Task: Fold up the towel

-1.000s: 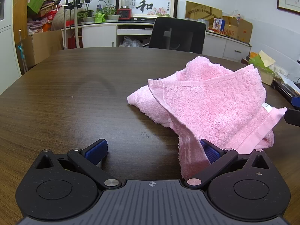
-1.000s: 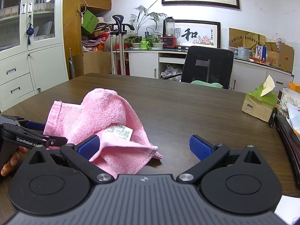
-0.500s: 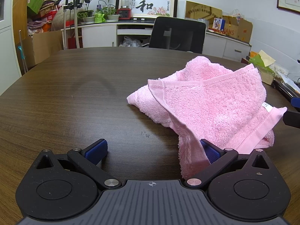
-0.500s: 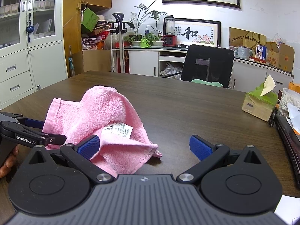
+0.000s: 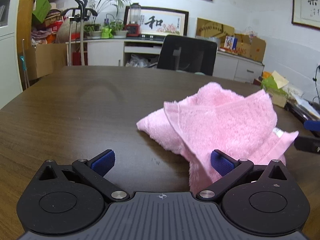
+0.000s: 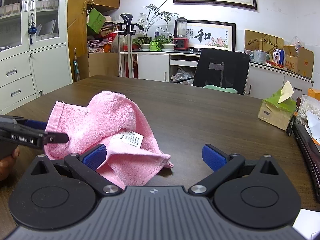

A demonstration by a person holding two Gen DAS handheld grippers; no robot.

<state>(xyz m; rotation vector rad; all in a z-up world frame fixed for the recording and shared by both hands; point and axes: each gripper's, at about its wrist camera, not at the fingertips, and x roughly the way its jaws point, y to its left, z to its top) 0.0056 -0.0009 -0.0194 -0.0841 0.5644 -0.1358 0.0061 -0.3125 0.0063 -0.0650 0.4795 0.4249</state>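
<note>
A crumpled pink towel [image 5: 224, 124] lies bunched on the dark wooden table [image 5: 80, 120]. My left gripper [image 5: 162, 161] is open, its right finger against the towel's near corner. In the right wrist view the towel [image 6: 104, 126] shows a white label [image 6: 127, 138]. My right gripper [image 6: 154, 157] is open, its left finger beside the towel's near fold. The left gripper's fingers [image 6: 30, 134] show at the towel's left edge. The right gripper's fingers [image 5: 309, 138] show at the right edge of the left wrist view.
A black office chair [image 6: 222, 70] stands at the table's far side. A green tissue box [image 6: 277, 108] and papers [image 6: 312, 124] sit at the table's right side. Cabinets [image 6: 30, 70] and a cluttered counter line the walls.
Both cameras have risen or tilted slightly; the towel sits lower in both views. The towel's shape looks unchanged and both grippers stay open.
</note>
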